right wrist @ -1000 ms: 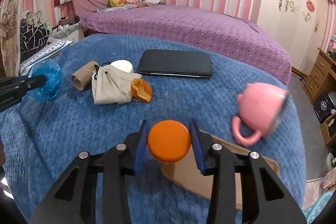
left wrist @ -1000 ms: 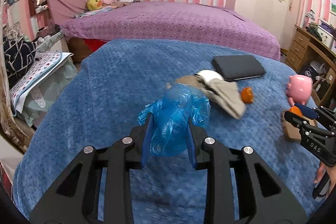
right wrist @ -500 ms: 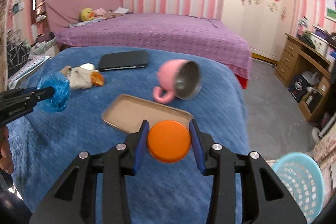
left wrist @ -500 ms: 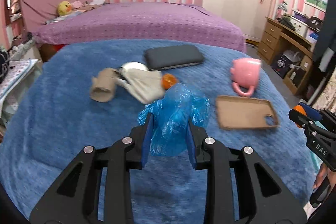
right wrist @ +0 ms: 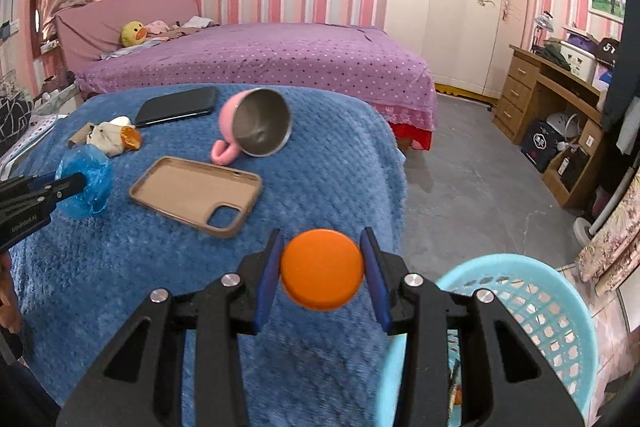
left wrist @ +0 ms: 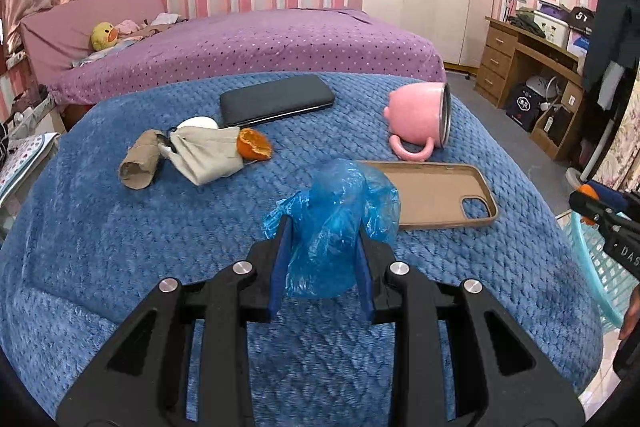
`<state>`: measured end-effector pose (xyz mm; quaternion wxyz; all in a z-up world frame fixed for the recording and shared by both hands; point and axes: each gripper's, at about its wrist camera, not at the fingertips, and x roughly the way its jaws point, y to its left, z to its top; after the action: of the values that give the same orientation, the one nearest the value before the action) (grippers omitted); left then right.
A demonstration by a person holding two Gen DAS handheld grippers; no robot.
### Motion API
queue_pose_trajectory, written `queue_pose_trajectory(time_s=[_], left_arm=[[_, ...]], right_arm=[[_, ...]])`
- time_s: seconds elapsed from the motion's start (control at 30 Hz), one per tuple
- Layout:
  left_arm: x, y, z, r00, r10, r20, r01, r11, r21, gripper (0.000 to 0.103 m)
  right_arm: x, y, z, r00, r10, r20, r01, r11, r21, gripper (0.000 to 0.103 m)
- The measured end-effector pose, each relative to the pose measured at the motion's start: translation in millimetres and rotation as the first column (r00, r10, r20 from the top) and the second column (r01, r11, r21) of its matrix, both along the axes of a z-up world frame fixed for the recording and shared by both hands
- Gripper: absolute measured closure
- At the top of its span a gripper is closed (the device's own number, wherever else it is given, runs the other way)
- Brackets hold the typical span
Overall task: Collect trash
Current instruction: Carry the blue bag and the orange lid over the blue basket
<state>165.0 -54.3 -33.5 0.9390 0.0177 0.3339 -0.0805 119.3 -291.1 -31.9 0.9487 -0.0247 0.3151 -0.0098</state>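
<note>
A crumpled, translucent blue plastic bag (left wrist: 340, 219) sits pinched between the nearly closed left gripper (left wrist: 323, 263) above the blue blanket (left wrist: 120, 247). The right gripper (right wrist: 323, 269) clamps a smooth orange disc (right wrist: 322, 269) beside a light-blue basket (right wrist: 540, 291), whose contents are mostly hidden behind the tongs.

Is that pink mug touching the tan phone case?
Apart. The right wrist view shows blue blanket between the pink mug handle and the tan phone case.
</note>
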Motion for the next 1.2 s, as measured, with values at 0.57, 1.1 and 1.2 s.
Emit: queue_pose_trajectory(time_s=[0.57,1.1,1.2], left_arm=[[-20,-63,3,0.998,-0.057,0.03,0.056,0.997,0.044,0.075],[-73,-215,6,0.95,-0.311,0.044,0.309,0.95,0.036,0.075],[-79,-240,5,0.937,-0.348,0.02,0.348,0.937,0.01,0.075]], right_arm=[[-31,-87,5,0.988,-0.153,0.015,0.153,0.988,-0.022,0.064],[-72,-195,-4,0.952,-0.306,0.006,0.306,0.952,-0.012,0.064],[-76,-205,-4,0.948,-0.319,0.012,0.319,0.948,-0.001,0.064]])
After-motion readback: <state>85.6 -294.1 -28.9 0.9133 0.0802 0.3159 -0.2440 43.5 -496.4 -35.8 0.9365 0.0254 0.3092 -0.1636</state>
